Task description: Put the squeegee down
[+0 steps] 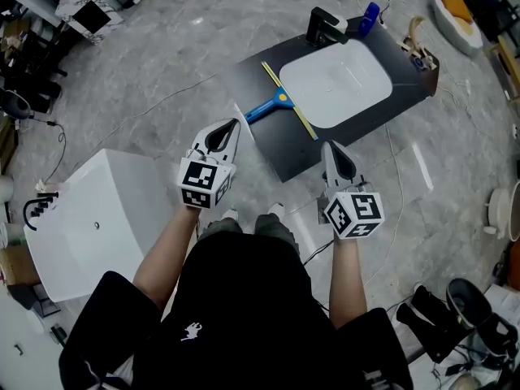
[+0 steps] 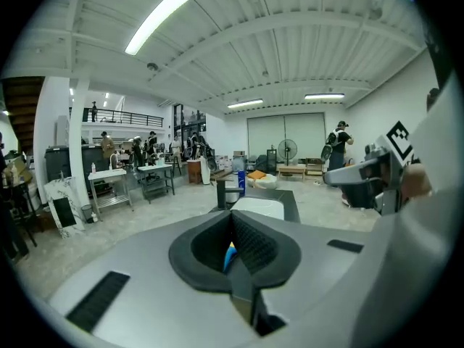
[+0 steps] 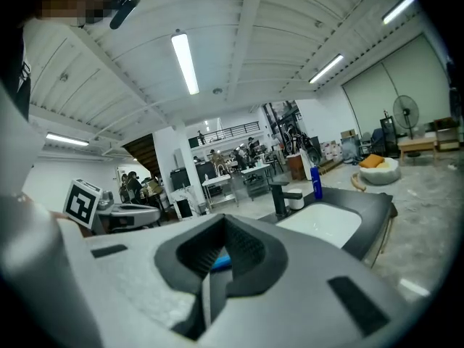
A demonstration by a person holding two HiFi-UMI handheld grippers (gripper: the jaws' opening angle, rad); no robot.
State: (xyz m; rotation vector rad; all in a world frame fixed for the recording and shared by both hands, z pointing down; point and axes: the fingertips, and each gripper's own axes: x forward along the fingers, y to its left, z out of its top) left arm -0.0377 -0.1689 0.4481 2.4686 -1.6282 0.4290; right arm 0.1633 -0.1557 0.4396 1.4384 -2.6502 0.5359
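Note:
The squeegee (image 1: 276, 104), with a blue handle and a long yellow blade, lies flat on the black counter (image 1: 280, 153) along the left rim of the white basin (image 1: 337, 84). My left gripper (image 1: 231, 128) hangs above the floor short of the counter's near corner, shut and empty. To its right, my right gripper (image 1: 331, 149) is shut too, with nothing in it. In the left gripper view the jaws (image 2: 233, 227) meet, and a sliver of the blue handle (image 2: 230, 253) shows beyond them. The right gripper view shows the same sliver (image 3: 220, 261) past the closed right gripper (image 3: 221, 227).
A black faucet (image 1: 325, 27) and a blue bottle (image 1: 370, 19) stand at the counter's far edge. A white box (image 1: 97, 218) sits on the floor to the left. Cables run across the grey floor, and clutter lines the room's edges.

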